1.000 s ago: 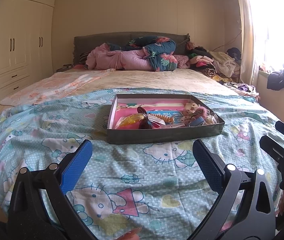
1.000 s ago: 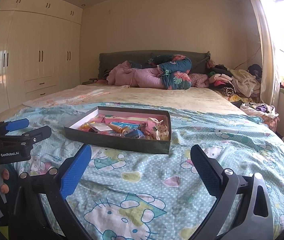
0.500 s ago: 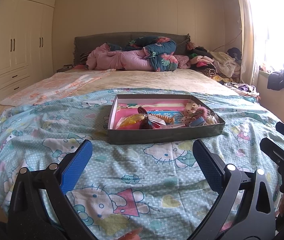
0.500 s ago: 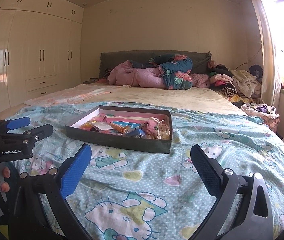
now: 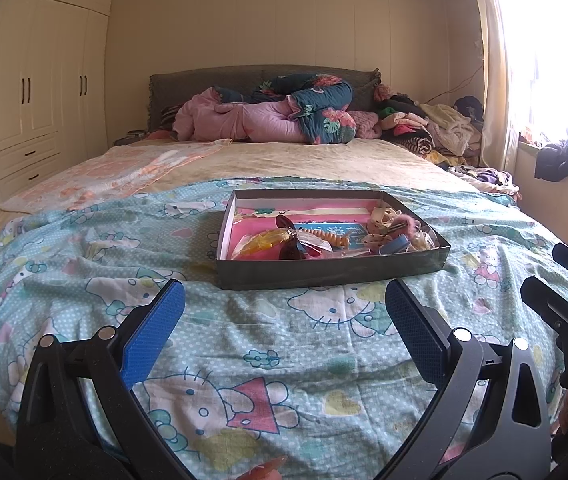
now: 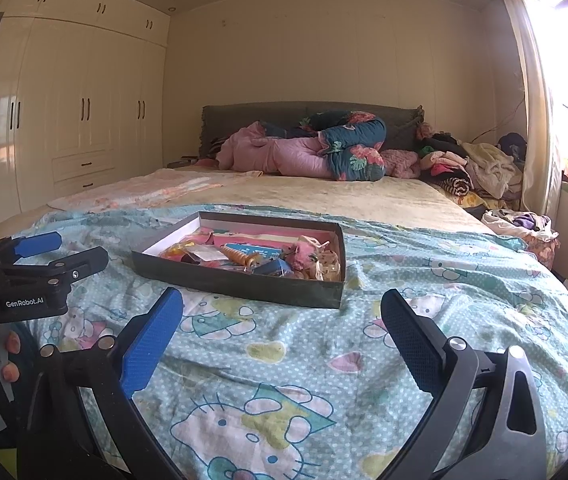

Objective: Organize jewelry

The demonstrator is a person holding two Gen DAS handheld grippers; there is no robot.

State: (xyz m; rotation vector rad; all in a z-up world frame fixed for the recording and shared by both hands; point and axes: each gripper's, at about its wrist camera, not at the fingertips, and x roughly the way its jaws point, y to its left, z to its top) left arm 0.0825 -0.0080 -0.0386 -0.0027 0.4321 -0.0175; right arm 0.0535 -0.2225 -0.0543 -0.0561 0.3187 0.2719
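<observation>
A shallow dark box (image 5: 332, 270) with a pink lining sits on the bed, also in the right wrist view (image 6: 240, 282). It holds a jumble of jewelry and hair pieces (image 5: 324, 236): a yellow piece, a blue card, a pink fluffy piece, a beige spiral clip (image 6: 240, 256). My left gripper (image 5: 284, 320) is open and empty, hovering above the blanket short of the box. My right gripper (image 6: 282, 324) is open and empty, near the box's front right corner. Each gripper shows at the edge of the other's view.
The box lies on a teal cartoon-cat blanket (image 5: 244, 340). Pink and floral bedding (image 5: 276, 116) is piled at the headboard. Clothes (image 5: 436, 128) are heaped at the bed's right side. White wardrobes (image 6: 76, 120) stand on the left, a window on the right.
Both grippers have shifted only slightly; the right view has drifted a little toward the box. Both stay open and empty.
</observation>
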